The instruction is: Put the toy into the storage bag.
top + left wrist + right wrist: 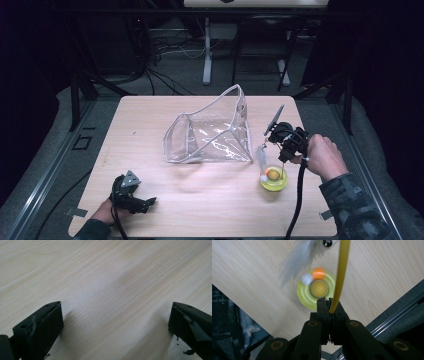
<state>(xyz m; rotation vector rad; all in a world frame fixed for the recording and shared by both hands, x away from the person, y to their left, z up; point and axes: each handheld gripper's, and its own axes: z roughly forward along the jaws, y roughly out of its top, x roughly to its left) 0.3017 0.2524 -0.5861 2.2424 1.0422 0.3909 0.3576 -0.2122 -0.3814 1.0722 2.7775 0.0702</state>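
the pale wooden desk (210, 200) is carrying everything. a clear plastic bag (210, 132) is sitting open near its middle, its mouth facing left. the left tongs (150, 202) are resting low at the near left corner, well apart from the bag, their jaws standing wide with bare desk (110, 285) between them. the right tongs (284, 159) are hovering over a yellow-green round toy (273, 178) at the near right, jaws pressed together on a thin yellow rod (340, 275). a grey feather (297, 260) is dangling just above the toy (315, 288), which is holding an orange ball (319, 273) and a white ball (307, 278).
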